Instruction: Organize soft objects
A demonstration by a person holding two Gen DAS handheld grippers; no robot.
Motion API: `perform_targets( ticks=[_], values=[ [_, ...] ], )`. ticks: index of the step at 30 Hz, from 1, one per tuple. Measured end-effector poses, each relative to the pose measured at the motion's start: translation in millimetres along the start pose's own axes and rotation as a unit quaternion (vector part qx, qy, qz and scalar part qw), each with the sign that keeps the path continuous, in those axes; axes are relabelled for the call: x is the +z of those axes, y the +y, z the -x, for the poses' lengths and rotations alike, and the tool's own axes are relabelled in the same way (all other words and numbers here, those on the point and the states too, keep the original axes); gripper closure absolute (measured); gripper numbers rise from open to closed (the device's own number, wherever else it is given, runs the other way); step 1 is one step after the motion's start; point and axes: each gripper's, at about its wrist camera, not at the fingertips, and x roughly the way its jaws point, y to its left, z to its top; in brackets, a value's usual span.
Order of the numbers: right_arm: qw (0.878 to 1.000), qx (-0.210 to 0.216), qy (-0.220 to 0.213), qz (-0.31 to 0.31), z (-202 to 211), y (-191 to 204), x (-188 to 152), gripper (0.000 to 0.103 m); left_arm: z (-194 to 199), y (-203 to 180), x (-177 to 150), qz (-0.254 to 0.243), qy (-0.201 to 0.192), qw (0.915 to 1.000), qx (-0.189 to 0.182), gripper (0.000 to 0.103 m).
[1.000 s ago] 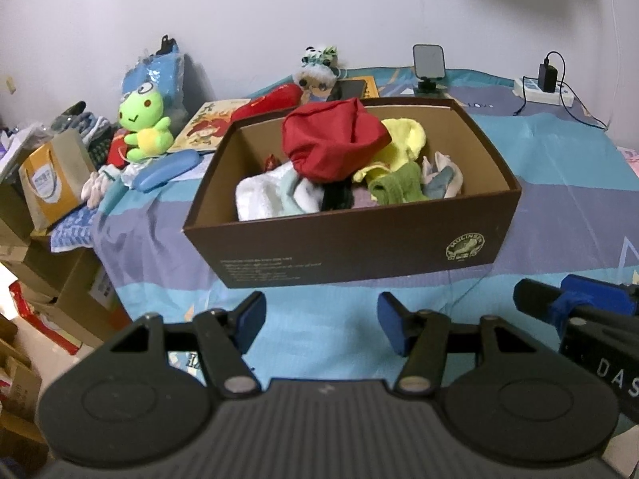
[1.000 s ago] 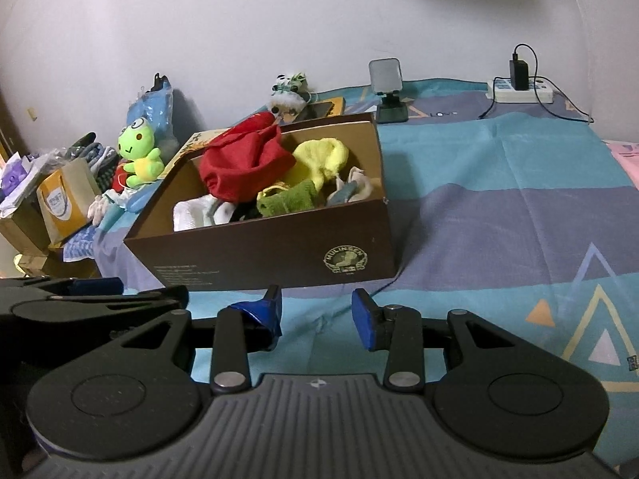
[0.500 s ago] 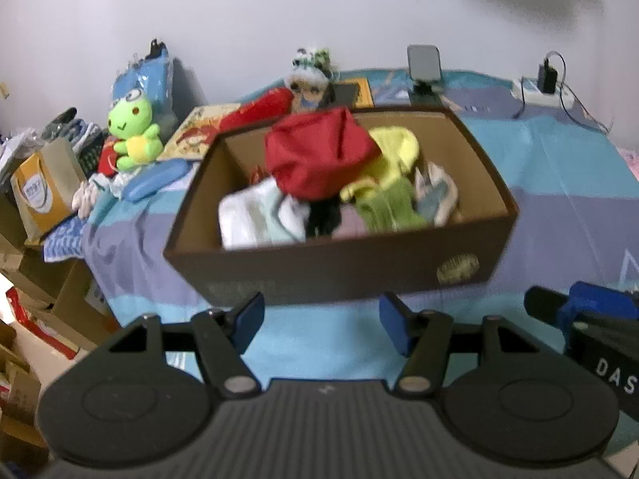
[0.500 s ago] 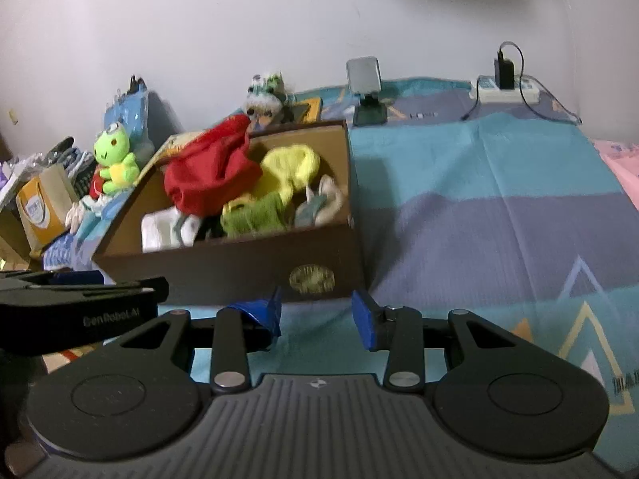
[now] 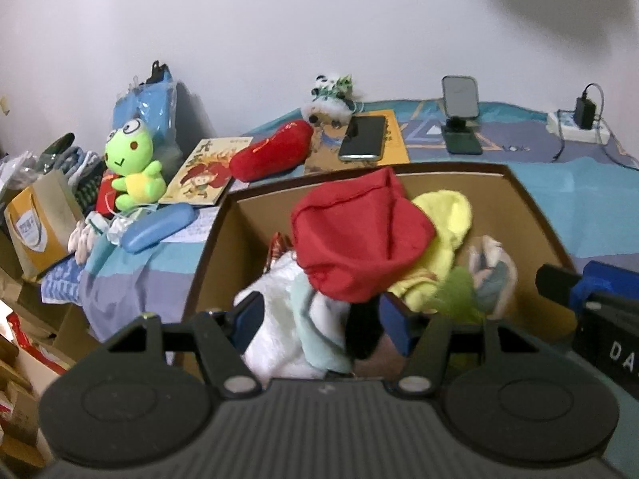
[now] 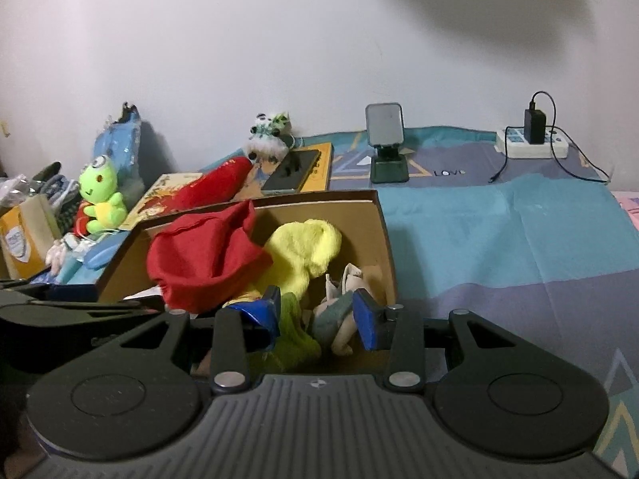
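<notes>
open claws [image 5: 319, 321] over box [image 5: 531, 207], red cloth [image 5: 359, 235]

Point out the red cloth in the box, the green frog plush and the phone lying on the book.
red cloth [image 5: 359, 235], left wrist view, middle of its bunched top.
green frog plush [image 5: 129, 151], left wrist view, on its face.
phone [image 5: 363, 137], left wrist view, centre of its dark screen.

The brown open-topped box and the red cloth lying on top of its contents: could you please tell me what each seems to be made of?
The brown open-topped box looks like cardboard: matte tan inner walls, a thin dark-edged rim, stiff flat panels. The red cloth appears to be a woven fabric, perhaps cotton: matte, softly creased, with a stitched hem along one edge.
</notes>
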Motion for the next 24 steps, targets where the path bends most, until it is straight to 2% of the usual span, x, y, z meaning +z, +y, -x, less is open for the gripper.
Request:
perform_targets(
  ticks=[6, 15, 24],
  values=[
    [1.0, -0.008, 0.019, -0.01, -28, 10, 3, 0.079, -30, 14, 10, -0.001, 0.021, 0.9997, -0.007, 0.041],
    [0.999, -0.029, 0.026, -0.013, -57, 21, 2, 0.079, -60, 24, 13, -0.011, 0.028, 0.9991, -0.03, 0.041],
    [0.998, -0.042, 0.04, -0.008, -68, 31, -1, 0.079, -76, 32, 11, -0.013, 0.046, 0.9982, -0.036, 0.041]
  ],
)
